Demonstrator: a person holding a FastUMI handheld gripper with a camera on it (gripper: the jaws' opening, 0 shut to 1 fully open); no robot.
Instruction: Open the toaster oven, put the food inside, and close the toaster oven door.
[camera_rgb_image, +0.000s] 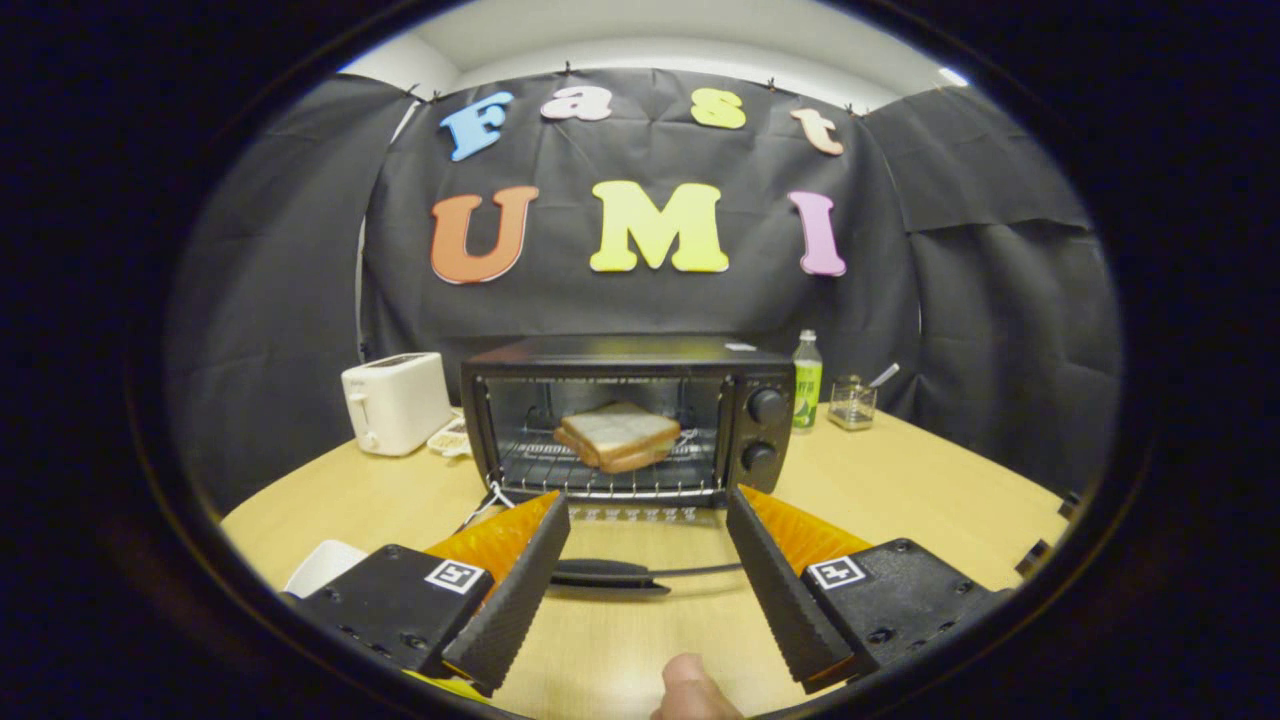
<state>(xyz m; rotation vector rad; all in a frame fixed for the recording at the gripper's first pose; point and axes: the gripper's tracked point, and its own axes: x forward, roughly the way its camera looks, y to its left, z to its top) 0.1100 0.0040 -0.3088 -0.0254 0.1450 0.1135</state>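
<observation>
A black toaster oven (628, 420) stands on the wooden table (900, 480) straight ahead of my fingers. Its glass door (640, 545) lies folded down flat toward me, and the door's black handle (605, 574) runs between my fingers. A sandwich of toast slices (618, 436) rests on the wire rack (610, 472) inside the oven. My gripper (648, 512) is open, its two black ribbed fingers (520, 590) spread either side of the handle and pressing on nothing.
A white toaster (395, 402) stands left of the oven, with a small dish (450, 438) beside it. A green bottle (807, 382) and a glass jar (853, 402) sit to the oven's right. A white object (322, 566) lies by my left finger. A fingertip (690, 690) shows below.
</observation>
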